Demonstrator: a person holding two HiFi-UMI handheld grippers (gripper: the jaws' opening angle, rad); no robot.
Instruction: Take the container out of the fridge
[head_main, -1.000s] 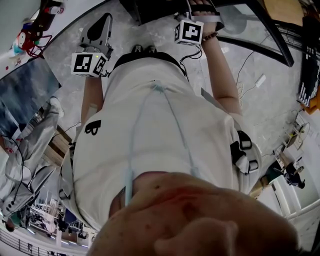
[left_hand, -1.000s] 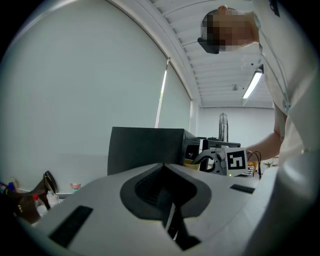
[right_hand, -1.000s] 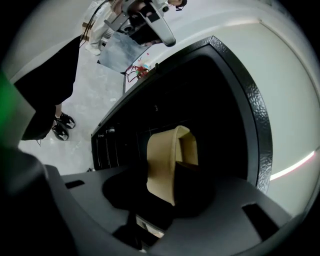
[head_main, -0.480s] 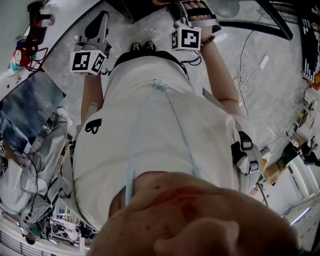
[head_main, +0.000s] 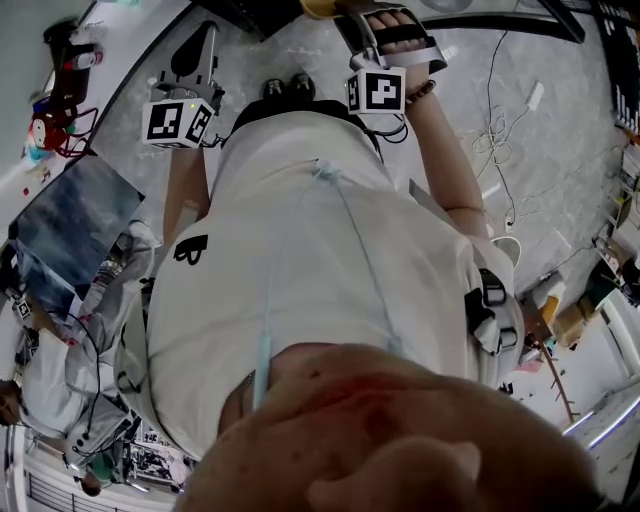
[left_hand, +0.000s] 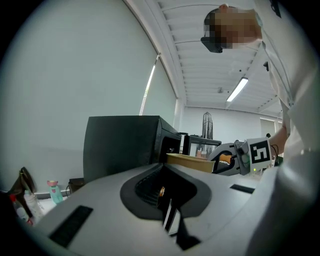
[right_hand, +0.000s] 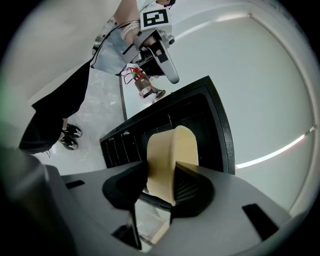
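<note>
The right tongs (right_hand: 162, 176) pinch one wall of a tan container (right_hand: 170, 155), which is held on edge just in front of the open black fridge (right_hand: 212, 112). The container looks as good as out, though whether its far end has cleared the frame cannot be told. The left tongs (left_hand: 162, 195), off to the side of the right pair, are pressed together on nothing and lend no support. The risk from here appears plain: the container hangs from a single narrow grip on its wall, so a quick swing away from the fridge could make it pivot between the pads or slide free, and anything inside might tip out. If the far end is not yet clear, it could also catch on the fridge's frame or on the dark shelf bars (right_hand: 120, 145) below the right tongs. Bringing the idle left tongs under the container would probably steady it. Beyond the left tongs a white table (left_hand: 65, 197) carries a small bottle (left_hand: 53, 191) beside the fridge; more bottles (right_hand: 145, 86) stand past the right tongs. The room is pale-walled, with a ribbed white ceiling and a strip light (left_hand: 237, 89) — and a grey marbled floor (head_main: 560, 160) strewn with cables behind the person.
</note>
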